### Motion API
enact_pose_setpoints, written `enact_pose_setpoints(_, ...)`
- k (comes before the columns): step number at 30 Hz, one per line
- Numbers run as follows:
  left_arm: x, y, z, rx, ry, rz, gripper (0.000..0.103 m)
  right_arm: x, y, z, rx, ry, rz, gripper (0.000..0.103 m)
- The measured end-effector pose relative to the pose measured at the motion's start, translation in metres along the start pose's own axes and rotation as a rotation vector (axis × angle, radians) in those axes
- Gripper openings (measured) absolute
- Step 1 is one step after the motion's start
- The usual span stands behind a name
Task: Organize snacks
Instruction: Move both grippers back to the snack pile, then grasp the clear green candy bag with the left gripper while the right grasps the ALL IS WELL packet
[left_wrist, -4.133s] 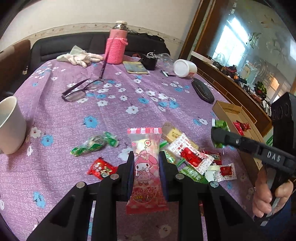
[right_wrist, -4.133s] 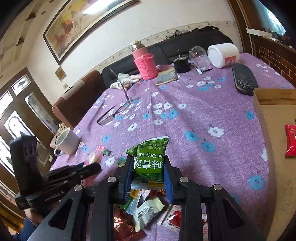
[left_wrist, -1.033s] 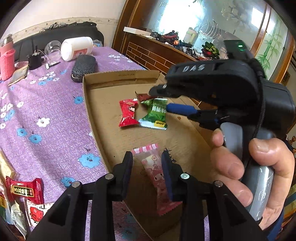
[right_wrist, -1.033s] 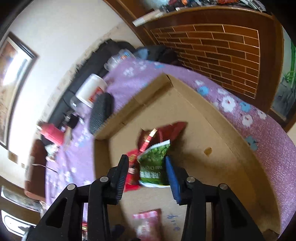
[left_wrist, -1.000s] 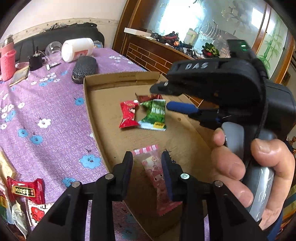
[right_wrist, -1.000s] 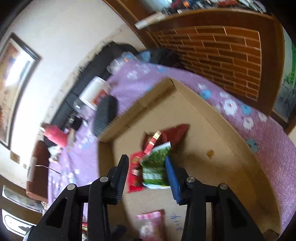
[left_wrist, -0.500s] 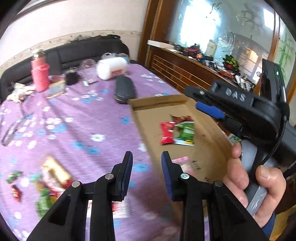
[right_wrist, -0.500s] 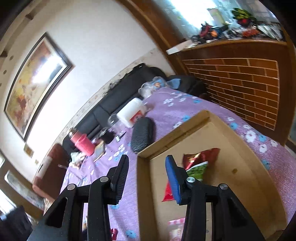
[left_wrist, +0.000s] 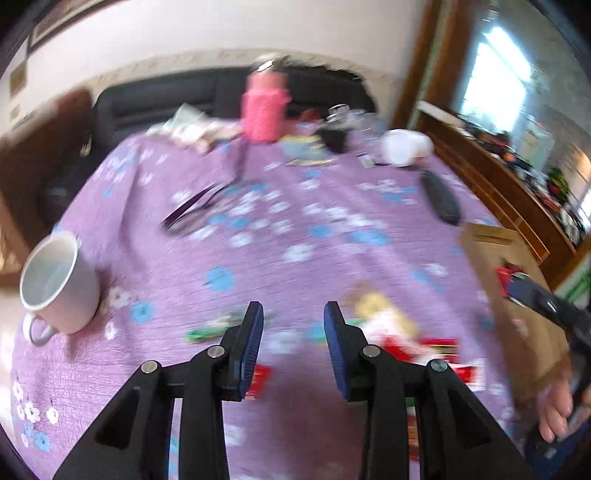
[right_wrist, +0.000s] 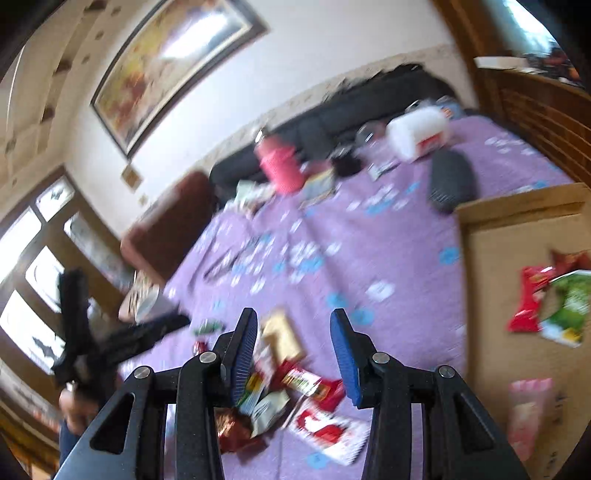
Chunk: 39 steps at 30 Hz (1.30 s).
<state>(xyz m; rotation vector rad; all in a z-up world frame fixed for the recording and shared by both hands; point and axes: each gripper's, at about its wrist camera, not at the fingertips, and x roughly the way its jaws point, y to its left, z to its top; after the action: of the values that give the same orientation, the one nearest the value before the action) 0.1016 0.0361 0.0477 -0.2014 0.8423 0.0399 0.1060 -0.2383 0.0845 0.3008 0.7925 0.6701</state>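
1. With both pairs of jaws standing apart and empty, I judge I am between deliveries, heading for the loose snacks.
2. Far left on the purple flowered bench (left_wrist: 295, 221) stands a white ceramic mug (left_wrist: 59, 284), no part of this job.
3. My left gripper (left_wrist: 293, 328) hangs over a blurred green wrapper (left_wrist: 210, 330); its jaws have just been opening, nothing between them.
4. My right gripper (right_wrist: 291, 339) points at the heap of mixed red, white and green snack packets (right_wrist: 295, 391), its jaws spread and touching nothing.
5. Rightmost, the flat brown cardboard tray (right_wrist: 517, 210) already holds a red packet (right_wrist: 528, 299), a green packet (right_wrist: 569, 306) and a pink one (right_wrist: 528, 410).
6. Next I would lower each gripper over a separate packet and close on it.
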Motion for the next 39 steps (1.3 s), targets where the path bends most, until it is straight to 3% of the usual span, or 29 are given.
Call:
enact_pose_setpoints(3,0.021,0.024,-0.003,-0.052,0.018,-0.005,0.033,0.009,0.01,-0.006,-0.05,0.016,-0.036,0.044)
enact_pose_setpoints(12,0.045,0.015,-0.006,0.08,0.011,0.069,0.033,0.017,0.01,-0.012,-0.057,0.041,-0.056,0.044)
enact_pose_setpoints(17,0.043,0.018,-0.012,0.082,0.043,0.029,0.033,0.018,0.01,-0.014,-0.056,0.055,-0.052,0.044)
enact_pose_setpoints(19,0.044,0.018,-0.016,0.089,0.069,0.009,0.039,0.019,0.01,-0.014,-0.057,0.061,-0.053,0.044)
enact_pose_setpoints(23,0.048,0.012,-0.018,0.116,0.064,0.035,0.039,0.022,0.01,-0.015,-0.066,0.074,-0.062,0.044)
enact_pose_setpoints(24,0.049,0.011,-0.018,0.117,0.061,0.039,0.038,0.023,0.011,-0.016,-0.07,0.078,-0.064,0.044)
enact_pose_setpoints(26,0.05,0.009,-0.018,0.132,0.054,0.074,0.02,0.024,0.011,-0.017,-0.084,0.092,-0.078,0.044)
enact_pose_setpoints(32,0.049,0.015,-0.015,0.084,0.041,0.094,0.019,0.038,0.009,-0.023,-0.111,0.218,-0.107,0.044)
enact_pose_setpoints(39,0.038,0.015,-0.011,0.052,0.001,0.05,0.019,0.051,-0.002,-0.031,-0.097,0.336,-0.139,0.047)
